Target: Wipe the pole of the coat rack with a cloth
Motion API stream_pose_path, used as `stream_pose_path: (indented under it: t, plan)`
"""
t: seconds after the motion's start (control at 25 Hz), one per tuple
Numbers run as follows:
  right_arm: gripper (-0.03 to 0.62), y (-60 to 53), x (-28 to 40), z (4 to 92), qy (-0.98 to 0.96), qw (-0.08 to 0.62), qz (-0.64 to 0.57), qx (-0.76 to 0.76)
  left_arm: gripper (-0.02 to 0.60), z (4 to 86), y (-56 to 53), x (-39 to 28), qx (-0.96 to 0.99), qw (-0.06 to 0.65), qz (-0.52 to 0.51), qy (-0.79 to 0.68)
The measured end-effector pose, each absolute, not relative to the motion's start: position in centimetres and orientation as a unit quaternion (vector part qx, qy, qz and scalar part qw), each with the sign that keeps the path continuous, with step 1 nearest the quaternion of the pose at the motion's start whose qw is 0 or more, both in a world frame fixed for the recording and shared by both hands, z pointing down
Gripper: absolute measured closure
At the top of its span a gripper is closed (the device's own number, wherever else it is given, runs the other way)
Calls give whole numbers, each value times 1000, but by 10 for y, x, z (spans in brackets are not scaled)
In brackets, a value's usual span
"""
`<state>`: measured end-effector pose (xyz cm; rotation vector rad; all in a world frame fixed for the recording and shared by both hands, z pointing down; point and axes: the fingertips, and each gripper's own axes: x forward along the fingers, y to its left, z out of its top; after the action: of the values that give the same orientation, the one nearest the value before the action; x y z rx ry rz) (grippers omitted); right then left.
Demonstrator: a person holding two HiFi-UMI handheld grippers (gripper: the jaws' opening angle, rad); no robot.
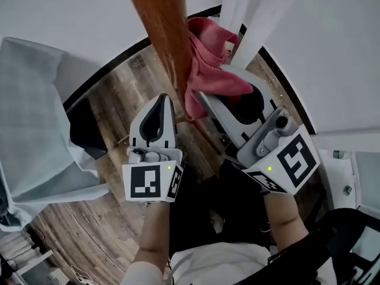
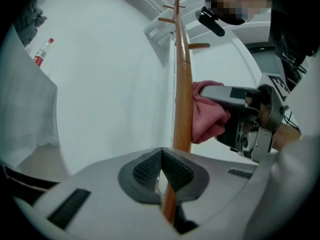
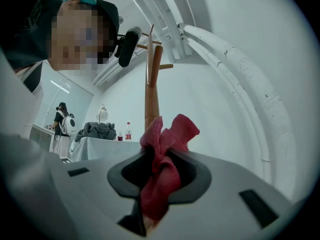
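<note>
The coat rack's orange-brown wooden pole (image 1: 166,34) rises through the middle of the head view. A pink cloth (image 1: 208,70) is bunched against the pole's right side, and my right gripper (image 1: 217,85) is shut on it. In the right gripper view the cloth (image 3: 172,129) fills the jaws, with the pole (image 3: 151,99) just behind. My left gripper (image 1: 167,98) sits at the pole's left side, lower down. Its pads meet at the tips (image 2: 161,154), nothing shows between them, and the pole (image 2: 182,84) stands right behind. The cloth (image 2: 205,116) and right gripper (image 2: 240,119) show there too.
A pale cloth-covered table (image 1: 35,117) stands to the left on the wooden floor (image 1: 113,100). White pipes (image 1: 243,10) run along the curved white wall behind the pole. Pegs (image 2: 197,46) branch off the pole top. A far table (image 3: 100,131) carries bottles and grey clothes.
</note>
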<state>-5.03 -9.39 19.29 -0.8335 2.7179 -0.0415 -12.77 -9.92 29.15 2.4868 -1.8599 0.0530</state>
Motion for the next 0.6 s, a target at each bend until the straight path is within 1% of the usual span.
stream_pose_path:
  t: [0.24,0.6]
  plan:
    - [500,-94,-52,219,943,156,-7,-295,572,315,-92,-127,802,5,19,-597]
    - [500,-92,-54,268,941,140,-30,-306,572,334,-85,-124,800,4,10,-600]
